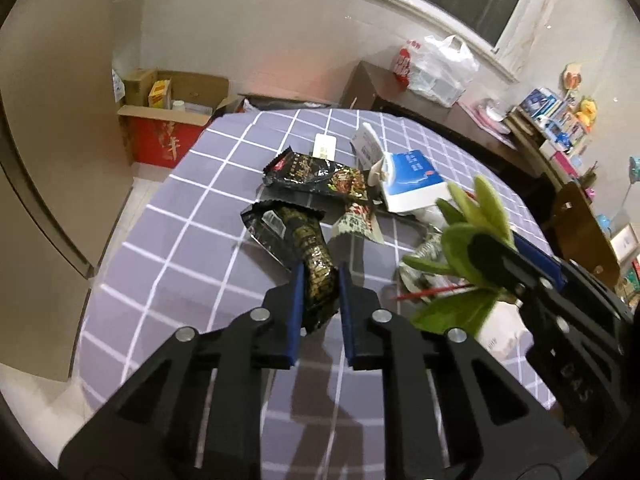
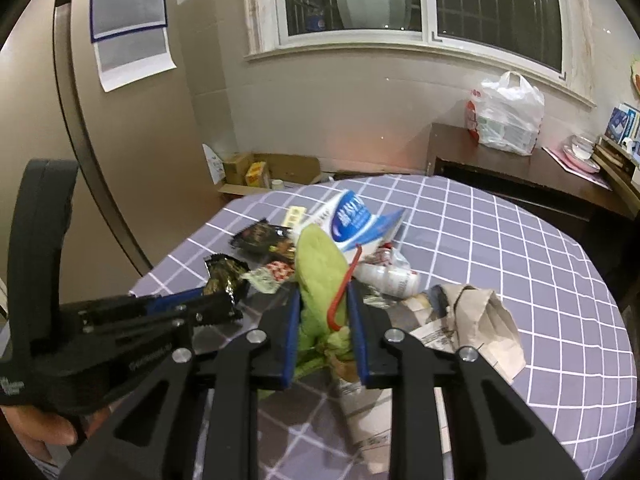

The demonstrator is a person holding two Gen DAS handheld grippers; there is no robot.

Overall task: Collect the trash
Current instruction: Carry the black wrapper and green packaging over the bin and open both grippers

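My left gripper (image 1: pixel 320 280) is shut on a black and gold snack wrapper (image 1: pixel 308 256), lifted off the purple checked tablecloth (image 1: pixel 180 240). In the right wrist view the same gripper (image 2: pixel 224 304) comes in from the left with the wrapper (image 2: pixel 224 276) in it. My right gripper (image 2: pixel 324 300) is shut on green leafy scraps (image 2: pixel 320 264) with a thin red straw (image 2: pixel 340 296) among them. The left wrist view shows it (image 1: pixel 496 252) at the right, leaves (image 1: pixel 476 216) sticking out. More trash lies on the table: another black wrapper (image 1: pixel 312 172), a blue and white carton (image 1: pixel 412 178), a small white bottle (image 2: pixel 390 278), crumpled paper (image 2: pixel 476 316).
An open red cardboard box (image 1: pixel 160 136) stands on the floor beyond the table's far left edge. A dark wooden sideboard (image 2: pixel 520 176) with a white plastic bag (image 2: pixel 508 116) runs along the wall under the window. A person's hand (image 2: pixel 36 428) holds the left gripper's handle.
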